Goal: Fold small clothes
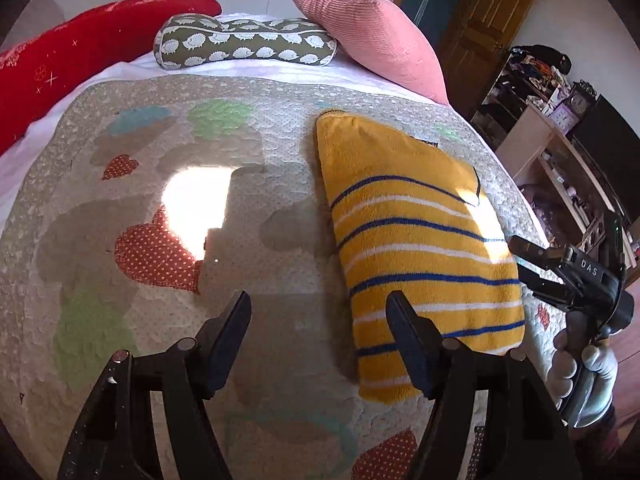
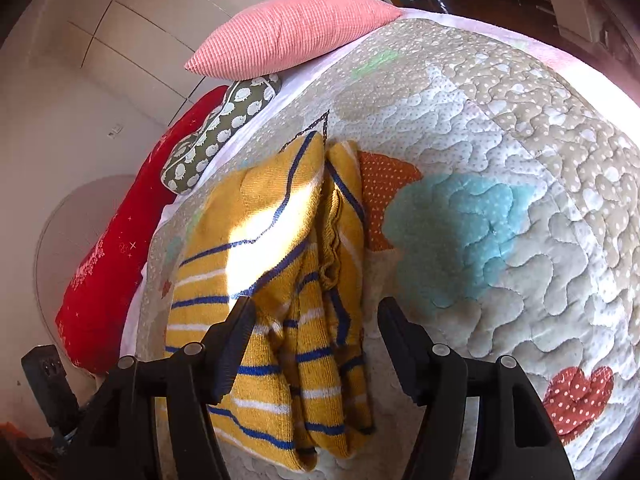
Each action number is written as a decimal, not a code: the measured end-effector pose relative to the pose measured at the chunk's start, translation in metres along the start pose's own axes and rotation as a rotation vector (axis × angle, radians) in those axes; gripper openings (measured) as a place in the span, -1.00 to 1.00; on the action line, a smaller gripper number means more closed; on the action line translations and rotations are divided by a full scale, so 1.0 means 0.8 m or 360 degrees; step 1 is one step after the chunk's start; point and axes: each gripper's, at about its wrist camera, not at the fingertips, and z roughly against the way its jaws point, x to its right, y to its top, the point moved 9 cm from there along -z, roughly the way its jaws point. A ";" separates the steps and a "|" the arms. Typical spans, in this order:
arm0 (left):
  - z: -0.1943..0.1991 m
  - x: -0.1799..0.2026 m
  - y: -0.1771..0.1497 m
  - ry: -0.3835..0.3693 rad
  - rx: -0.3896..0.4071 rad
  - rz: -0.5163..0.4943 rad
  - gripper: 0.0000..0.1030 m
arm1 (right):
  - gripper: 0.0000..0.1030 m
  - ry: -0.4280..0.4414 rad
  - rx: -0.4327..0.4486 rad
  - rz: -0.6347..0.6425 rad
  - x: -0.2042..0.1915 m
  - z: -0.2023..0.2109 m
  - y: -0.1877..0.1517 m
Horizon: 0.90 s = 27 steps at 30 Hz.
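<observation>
A yellow knitted garment with blue and white stripes lies folded into a long block on the patchwork quilt. My left gripper hovers open over the quilt just left of it, and its right finger overlaps the garment's left edge. To the garment's right, a gloved hand holds my right gripper with its tips by the cloth's edge. In the right wrist view the garment shows its stacked folded layers. There the right gripper stands open above the cloth's near end, its pads not pressing on it.
At the head of the bed lie a pink cushion, a green hedgehog-print cushion and a long red cushion. A shelf unit and a wooden door stand beyond the bed's right edge. A sun patch falls on the quilt.
</observation>
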 end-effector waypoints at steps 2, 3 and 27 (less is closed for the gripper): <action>-0.020 -0.005 0.012 -0.0049 -0.0037 0.0042 0.36 | 0.38 0.0049 -0.0019 -0.0044 0.002 -0.011 0.006; -0.032 -0.003 0.018 -0.0092 -0.0066 0.0049 0.36 | 0.39 0.0076 -0.0028 -0.0066 0.002 -0.018 0.009; -0.030 0.008 0.063 -0.0469 -0.0162 0.0260 -0.24 | -0.25 0.0423 -0.0112 0.0119 -0.152 -0.077 0.016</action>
